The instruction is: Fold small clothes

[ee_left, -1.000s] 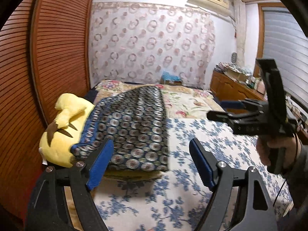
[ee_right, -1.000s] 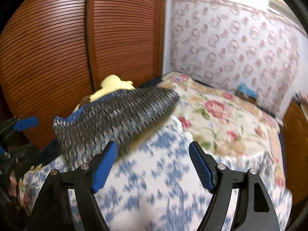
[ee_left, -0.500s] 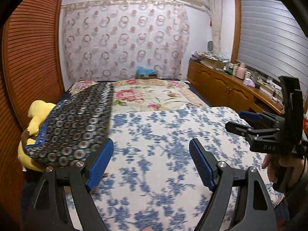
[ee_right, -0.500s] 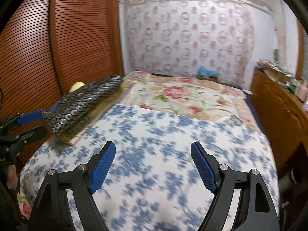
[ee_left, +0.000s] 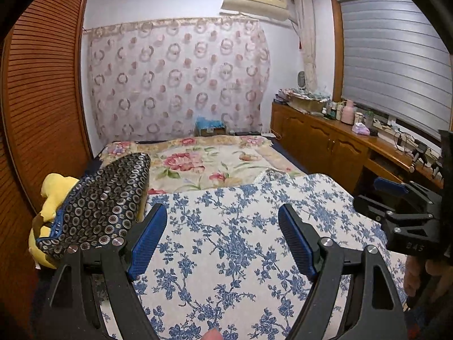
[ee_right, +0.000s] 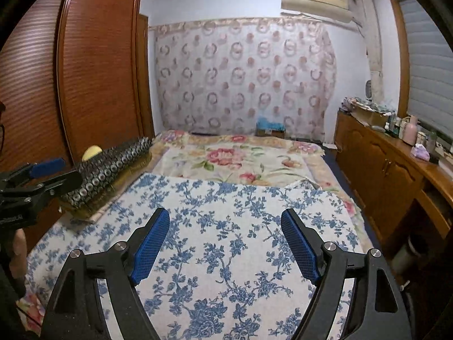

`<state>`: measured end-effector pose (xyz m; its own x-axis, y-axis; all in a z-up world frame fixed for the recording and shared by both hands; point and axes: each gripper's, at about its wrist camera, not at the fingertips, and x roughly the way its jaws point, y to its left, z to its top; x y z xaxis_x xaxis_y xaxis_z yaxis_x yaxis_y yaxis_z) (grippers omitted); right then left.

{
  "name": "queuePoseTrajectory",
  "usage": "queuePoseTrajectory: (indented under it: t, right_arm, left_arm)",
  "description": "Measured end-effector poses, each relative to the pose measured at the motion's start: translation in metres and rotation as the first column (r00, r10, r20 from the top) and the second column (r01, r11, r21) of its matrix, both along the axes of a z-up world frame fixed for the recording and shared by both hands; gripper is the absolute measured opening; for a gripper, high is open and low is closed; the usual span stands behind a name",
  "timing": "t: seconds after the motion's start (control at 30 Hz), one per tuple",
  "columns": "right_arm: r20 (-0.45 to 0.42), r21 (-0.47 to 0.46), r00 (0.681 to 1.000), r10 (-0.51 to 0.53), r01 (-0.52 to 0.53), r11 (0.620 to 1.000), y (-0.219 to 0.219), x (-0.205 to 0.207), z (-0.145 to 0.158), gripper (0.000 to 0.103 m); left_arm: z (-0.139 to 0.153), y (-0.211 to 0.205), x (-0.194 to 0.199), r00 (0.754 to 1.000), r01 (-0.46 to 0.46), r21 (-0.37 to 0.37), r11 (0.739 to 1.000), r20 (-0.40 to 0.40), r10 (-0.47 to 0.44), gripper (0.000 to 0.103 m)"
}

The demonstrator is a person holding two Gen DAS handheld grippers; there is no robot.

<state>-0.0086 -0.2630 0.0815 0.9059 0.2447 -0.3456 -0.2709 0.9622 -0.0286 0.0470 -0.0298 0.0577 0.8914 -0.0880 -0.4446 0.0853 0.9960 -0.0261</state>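
Left wrist shows left tongs (ee_left: 222, 239) and right tongs (ee_left: 379, 191) agape, empty, over the bed (ee_left: 240, 226); reaching wide risks dragging the patterned cloth (ee_left: 104, 201) askew.

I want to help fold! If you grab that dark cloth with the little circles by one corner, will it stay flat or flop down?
Probably flop. The dark circle-patterned cloth already sags over the yellow plush toy beneath it, so it looks soft rather than stiff. It seems thin and likely light. Its weave looks a bit shiny, so it might slide on the bed cover.
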Motion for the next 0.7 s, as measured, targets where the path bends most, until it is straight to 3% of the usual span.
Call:
queuePoseTrajectory:
  t: [0.3,0.7]
  right_arm:
    - [0.091,0.046,0.996,-0.024,0.02,0.999,-0.002,-0.034,0.006,0.082]
    - [0.106,0.063,0.994,-0.033,0.026,0.998,-0.009,-0.035,-0.009,0.082]
  left_arm:
    - [0.018,0.004,-0.012,0.999,-0.021,-0.002,1.0,0.049,0.021,0.081]
    - [0.017,0.002,-0.014,0.998,-0.041,0.014,0.999,0.052,0.04,0.081]
